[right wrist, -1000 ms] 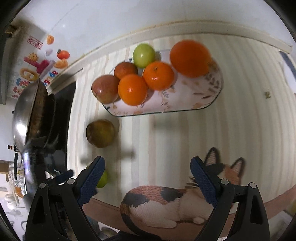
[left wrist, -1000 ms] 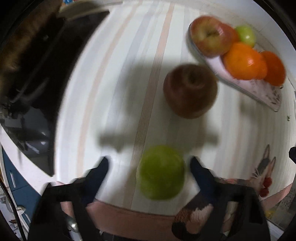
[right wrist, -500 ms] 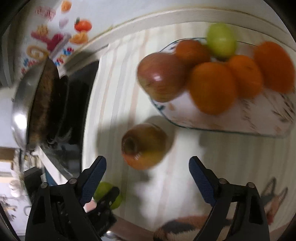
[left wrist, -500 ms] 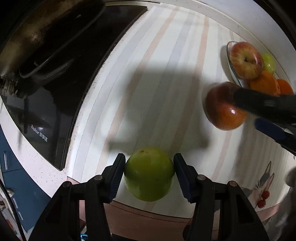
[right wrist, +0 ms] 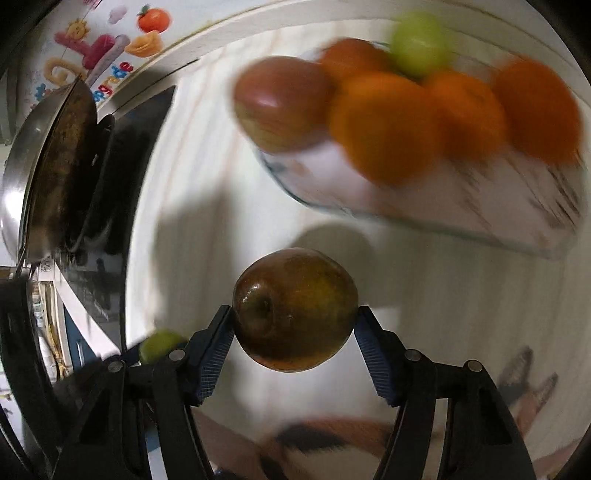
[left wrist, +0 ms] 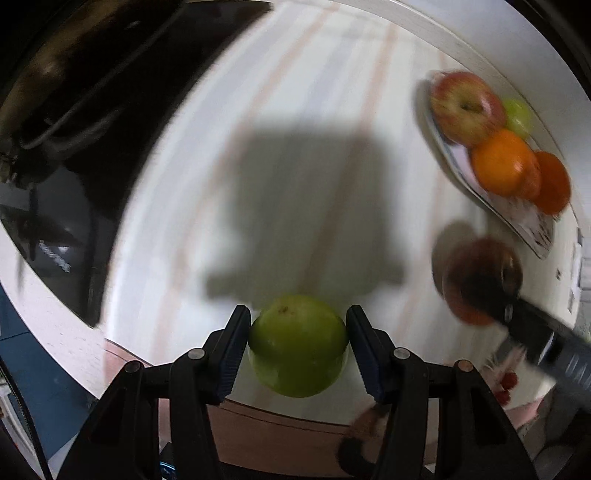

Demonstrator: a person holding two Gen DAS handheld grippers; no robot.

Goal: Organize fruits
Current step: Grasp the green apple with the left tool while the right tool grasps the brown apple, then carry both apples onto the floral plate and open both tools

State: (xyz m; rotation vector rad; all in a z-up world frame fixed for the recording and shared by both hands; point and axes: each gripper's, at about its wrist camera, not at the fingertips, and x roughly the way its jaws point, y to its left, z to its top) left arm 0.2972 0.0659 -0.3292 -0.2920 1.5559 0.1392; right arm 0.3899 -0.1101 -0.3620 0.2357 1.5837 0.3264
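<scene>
Two grips: left gripper (left wrist: 297, 341) clamps green apple (left wrist: 298, 345) (right-wrist view: dark apple (right wrist: 295, 308)).

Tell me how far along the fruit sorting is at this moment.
Done: a red apple, a small green fruit and several oranges sit on the glass plate.
In hand: left claw grips a green apple; right claw grips a dark red apple.
Left: placing both on the plate.

Pale striped table (left wrist: 303, 110) under bright overhead light, crossed by dark blocky shadows. Black glass cooktop (right wrist: 122, 177) at the left edge, carrying a steel wok (right wrist: 40, 158). White wall (right wrist: 229, 14) behind, dotted with colourful cartoon stickers (right wrist: 107, 44).
</scene>
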